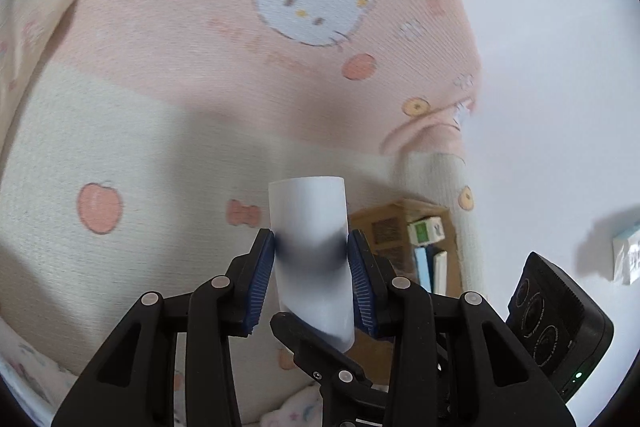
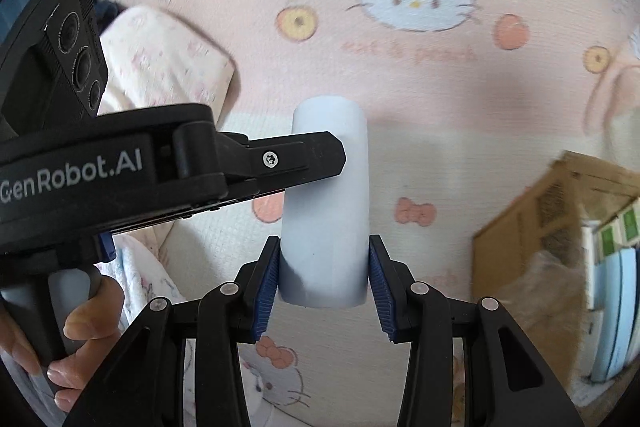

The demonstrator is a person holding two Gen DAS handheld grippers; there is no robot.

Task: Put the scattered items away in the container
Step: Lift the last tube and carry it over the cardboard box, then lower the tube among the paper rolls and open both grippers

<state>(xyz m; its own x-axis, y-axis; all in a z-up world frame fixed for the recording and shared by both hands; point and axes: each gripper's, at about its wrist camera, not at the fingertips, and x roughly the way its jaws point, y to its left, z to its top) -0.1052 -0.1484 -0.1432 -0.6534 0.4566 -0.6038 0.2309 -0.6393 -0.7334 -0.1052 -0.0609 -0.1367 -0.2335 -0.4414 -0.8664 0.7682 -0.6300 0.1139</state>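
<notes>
A pale white cylinder (image 1: 310,255) is held in the air over the bed, gripped from both ends. My left gripper (image 1: 311,247) is shut on its upper part, blue pads pressed on both sides. My right gripper (image 2: 323,259) is shut on its other end (image 2: 325,211). In the right wrist view the left gripper's black finger (image 2: 296,159) reaches in from the left onto the cylinder. In the left wrist view a right gripper's finger (image 1: 312,347) crosses below it. A cardboard box (image 2: 532,227), the container, stands at the right and also shows in the left wrist view (image 1: 384,223).
A pink and cream Hello Kitty blanket (image 1: 200,47) covers the bed behind the cylinder. The box holds green-labelled packs (image 2: 618,227) and pale blue flat items (image 1: 424,263). A white wall (image 1: 560,67) is at the right. A hand (image 2: 80,327) holds the left gripper's handle.
</notes>
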